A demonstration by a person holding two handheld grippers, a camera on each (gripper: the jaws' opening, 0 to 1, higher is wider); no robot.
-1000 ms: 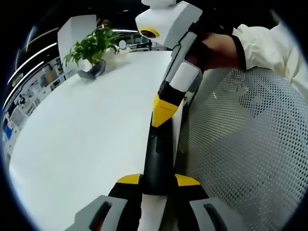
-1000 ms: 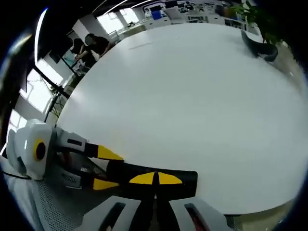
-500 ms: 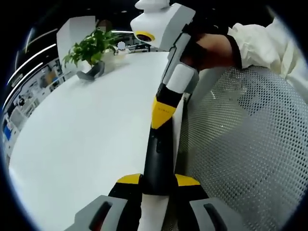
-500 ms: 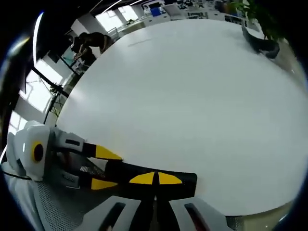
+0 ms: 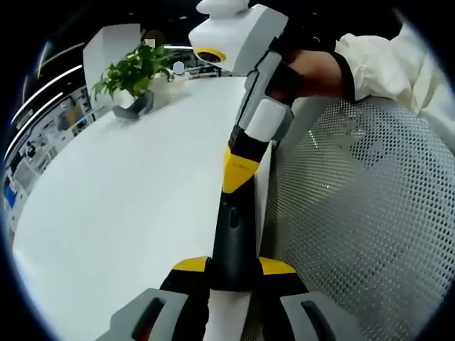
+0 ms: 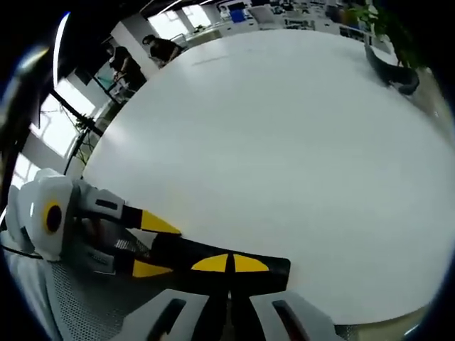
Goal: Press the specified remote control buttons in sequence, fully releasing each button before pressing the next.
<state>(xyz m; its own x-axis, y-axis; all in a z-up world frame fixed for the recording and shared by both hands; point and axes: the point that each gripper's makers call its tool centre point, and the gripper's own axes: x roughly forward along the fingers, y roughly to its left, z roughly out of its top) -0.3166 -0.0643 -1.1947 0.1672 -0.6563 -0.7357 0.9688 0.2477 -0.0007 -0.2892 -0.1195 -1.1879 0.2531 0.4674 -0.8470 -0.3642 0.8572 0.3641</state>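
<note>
No text, label or number is legible — anywhere.

Left tool (image 5: 234, 266) clamped; right tool (image 6: 229, 264) closed

Black remote (image 5: 232, 234) along table edge

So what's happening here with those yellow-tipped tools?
A person is working with two handheld grippers at the edge of a large white table. The left gripper has its jaws clamped on a slim black remote control, holding it out over the table edge. The right gripper, its jaws shut together, points its yellow tips down onto the remote's upper face, as if pressing a button there. A potted green plant sits at the table's far side.
</note>
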